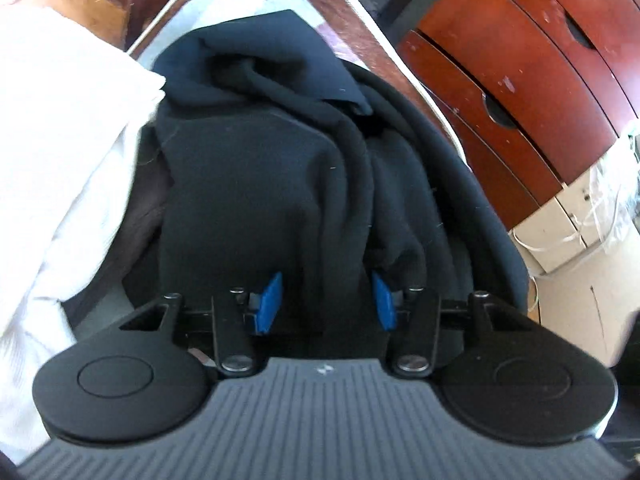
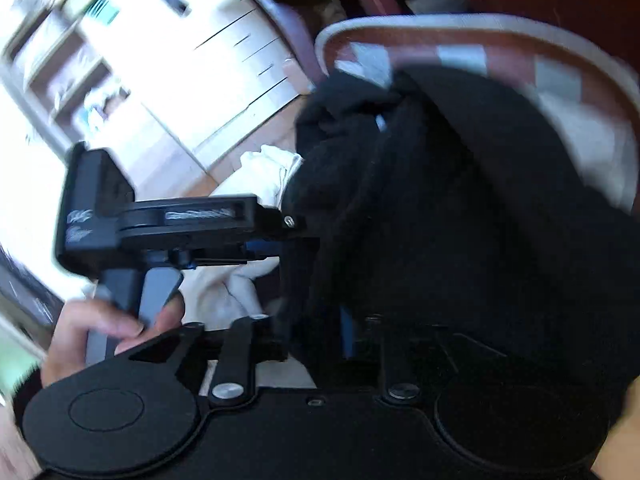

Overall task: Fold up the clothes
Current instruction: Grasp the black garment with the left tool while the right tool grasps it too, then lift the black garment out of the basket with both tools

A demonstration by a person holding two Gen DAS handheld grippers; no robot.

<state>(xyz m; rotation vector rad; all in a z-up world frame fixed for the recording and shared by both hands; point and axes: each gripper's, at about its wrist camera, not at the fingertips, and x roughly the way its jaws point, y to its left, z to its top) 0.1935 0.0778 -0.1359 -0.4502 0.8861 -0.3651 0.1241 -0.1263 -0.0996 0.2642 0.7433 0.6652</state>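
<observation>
Over on the left edge of the table (image 1: 360,28) you've got white cloth (image 1: 60,140) piled up, bright and bunched. Next to it the black garment (image 1: 248,184) takes over, heaped in thick rolls across the middle of the checked tabletop and spilling over its right edge. Your left gripper (image 1: 326,300) is on it: blue pads (image 1: 270,300) spread around a fat fold of black fabric, which runs down between them, so you're grasping the garment (loosely, by the look of the gap). Beyond the table's right edge stand the red-brown wooden drawers (image 1: 520,72).

Switch to the right wrist view, badly blurred. At the left your hand (image 2: 104,332) wraps the handle of that left gripper (image 2: 276,252), side-on, fingers buried in cloth. Then your right gripper (image 2: 320,336): black fabric drapes over its fingers, one blue pad (image 2: 345,332) just showing, and I cannot tell whether it's clenched or released.
</observation>
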